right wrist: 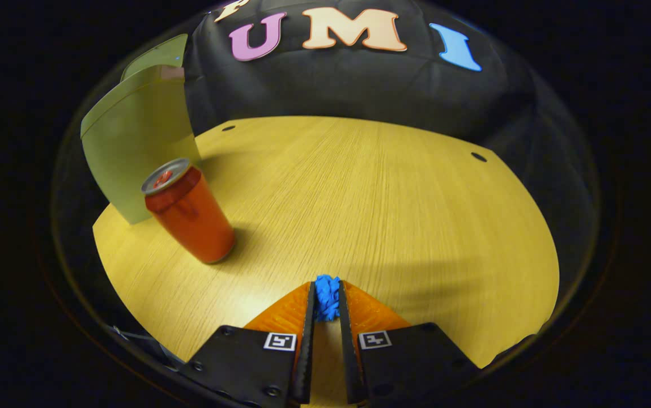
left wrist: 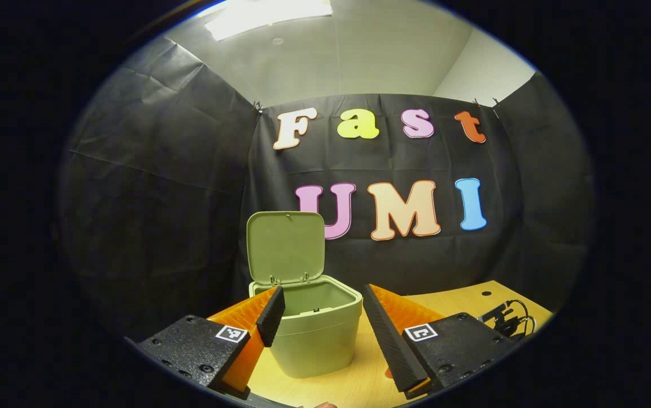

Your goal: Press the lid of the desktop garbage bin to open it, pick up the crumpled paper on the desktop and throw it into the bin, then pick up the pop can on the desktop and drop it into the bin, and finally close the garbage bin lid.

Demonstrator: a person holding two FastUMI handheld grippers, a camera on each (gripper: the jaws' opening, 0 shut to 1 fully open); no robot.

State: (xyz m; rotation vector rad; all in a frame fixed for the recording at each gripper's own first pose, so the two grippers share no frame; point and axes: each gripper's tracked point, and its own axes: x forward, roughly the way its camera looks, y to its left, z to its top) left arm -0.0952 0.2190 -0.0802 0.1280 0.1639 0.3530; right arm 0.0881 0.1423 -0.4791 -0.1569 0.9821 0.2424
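The pale green garbage bin (left wrist: 317,334) stands on the wooden desk with its lid (left wrist: 285,246) swung up and the inside showing. My left gripper (left wrist: 322,317) hangs open just in front of it, a finger on either side of the bin. In the right gripper view, my right gripper (right wrist: 326,297) is shut on the blue crumpled paper (right wrist: 327,296), low over the desk. The red pop can (right wrist: 189,212) stands upright to the left of it, close to the bin's wall (right wrist: 135,141).
The wooden desk (right wrist: 370,192) stretches out ahead of the right gripper, with small round holes near its far edge. A black cable clump (left wrist: 506,320) lies at the desk's right end in the left gripper view. Black cloth walls the booth.
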